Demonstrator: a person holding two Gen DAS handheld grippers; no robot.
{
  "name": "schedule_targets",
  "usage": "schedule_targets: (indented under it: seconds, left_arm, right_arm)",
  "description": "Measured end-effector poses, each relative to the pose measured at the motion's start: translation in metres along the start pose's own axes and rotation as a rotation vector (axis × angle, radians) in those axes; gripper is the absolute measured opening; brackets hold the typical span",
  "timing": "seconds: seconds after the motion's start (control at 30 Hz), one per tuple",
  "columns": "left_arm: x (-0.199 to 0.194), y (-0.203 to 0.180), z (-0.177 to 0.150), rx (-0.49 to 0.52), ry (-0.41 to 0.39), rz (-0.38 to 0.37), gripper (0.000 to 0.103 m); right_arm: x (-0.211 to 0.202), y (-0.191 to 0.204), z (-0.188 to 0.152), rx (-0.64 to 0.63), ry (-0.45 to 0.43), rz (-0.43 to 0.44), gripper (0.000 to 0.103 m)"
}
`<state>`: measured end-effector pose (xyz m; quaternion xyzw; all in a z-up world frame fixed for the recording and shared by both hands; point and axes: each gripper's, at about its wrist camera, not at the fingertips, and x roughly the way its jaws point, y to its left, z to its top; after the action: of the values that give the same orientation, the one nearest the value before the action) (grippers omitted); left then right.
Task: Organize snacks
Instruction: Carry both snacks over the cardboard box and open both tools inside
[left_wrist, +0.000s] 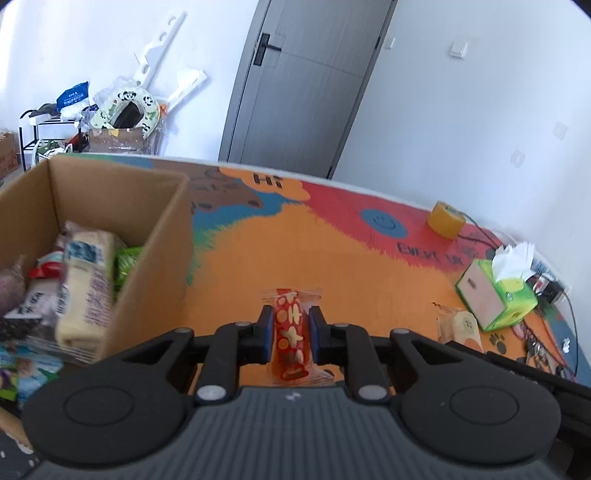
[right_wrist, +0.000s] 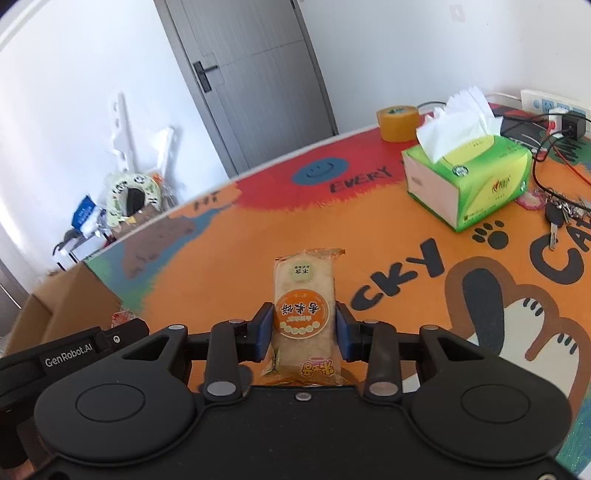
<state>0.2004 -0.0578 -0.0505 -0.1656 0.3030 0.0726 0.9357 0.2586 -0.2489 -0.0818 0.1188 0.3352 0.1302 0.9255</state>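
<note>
My left gripper (left_wrist: 289, 317) is shut on a red snack packet with yellow shapes (left_wrist: 291, 334), held just above the orange table mat. A cardboard box (left_wrist: 162, 236) stands to its left with several snack packets inside, among them a cream wrapped cake (left_wrist: 86, 284). My right gripper (right_wrist: 304, 317) is shut on a pale rice-cake packet with an orange round label (right_wrist: 303, 295). That packet also shows in the left wrist view (left_wrist: 460, 326) at the right. The box appears in the right wrist view (right_wrist: 70, 302) at the far left.
A green tissue box (right_wrist: 476, 177) (left_wrist: 495, 295) and a yellow tape roll (right_wrist: 399, 123) (left_wrist: 445, 218) stand at the back right of the table. Keys (right_wrist: 557, 218), cables and a power strip (right_wrist: 550, 105) lie at the far right. More packets (left_wrist: 22, 369) lie outside the box at left.
</note>
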Motion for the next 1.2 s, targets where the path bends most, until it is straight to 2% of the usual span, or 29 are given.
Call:
schedule_targets:
  seconds: [0.43, 0.57, 0.8, 1.2]
  left_arm:
    - [-0.055, 0.024, 0.029, 0.004, -0.093, -0.024, 0.018]
    - [-0.067, 0.039, 0.036, -0.008, -0.11, -0.005, 0.018]
    - [-0.084, 0.074, 0.041, -0.034, -0.126, 0.044, 0.018]
    - [-0.103, 0.135, 0.047, -0.078, -0.137, 0.129, 0.018]
  right_arm:
    - [-0.034, 0.031, 0.01, -0.007, -0.098, 0.119, 0.036]
    - [-0.036, 0.045, 0.011, -0.016, -0.103, 0.164, 0.036]
    - [-0.039, 0.072, 0.011, -0.048, -0.107, 0.186, 0.036]
    - [-0.04, 0.125, 0.002, -0.101, -0.076, 0.299, 0.036]
